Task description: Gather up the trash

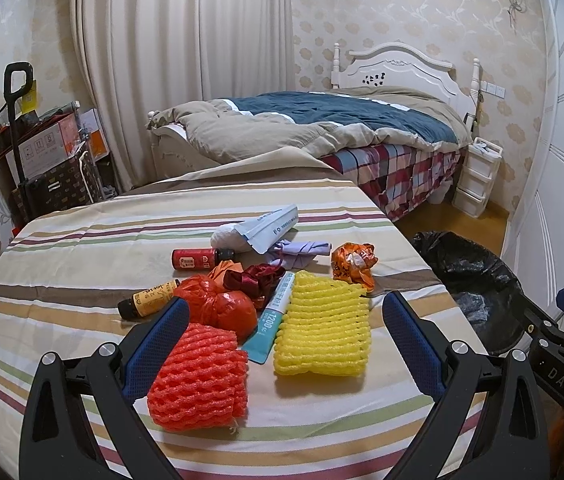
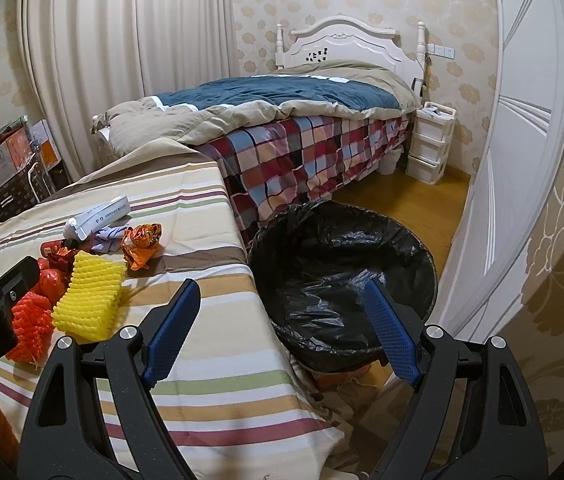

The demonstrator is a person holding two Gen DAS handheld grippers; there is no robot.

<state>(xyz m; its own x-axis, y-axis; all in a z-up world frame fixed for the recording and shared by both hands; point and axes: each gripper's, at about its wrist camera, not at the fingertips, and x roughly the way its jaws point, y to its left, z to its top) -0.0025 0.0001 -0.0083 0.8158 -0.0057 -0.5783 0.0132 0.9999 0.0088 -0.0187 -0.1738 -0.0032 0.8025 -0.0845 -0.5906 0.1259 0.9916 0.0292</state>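
Where it lies, tube (image 1: 273, 317) nozzle-away, lengthwise.

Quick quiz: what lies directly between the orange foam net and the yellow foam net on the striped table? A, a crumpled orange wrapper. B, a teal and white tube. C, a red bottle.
B: the teal and white tube lies between the orange foam net and the yellow foam net.
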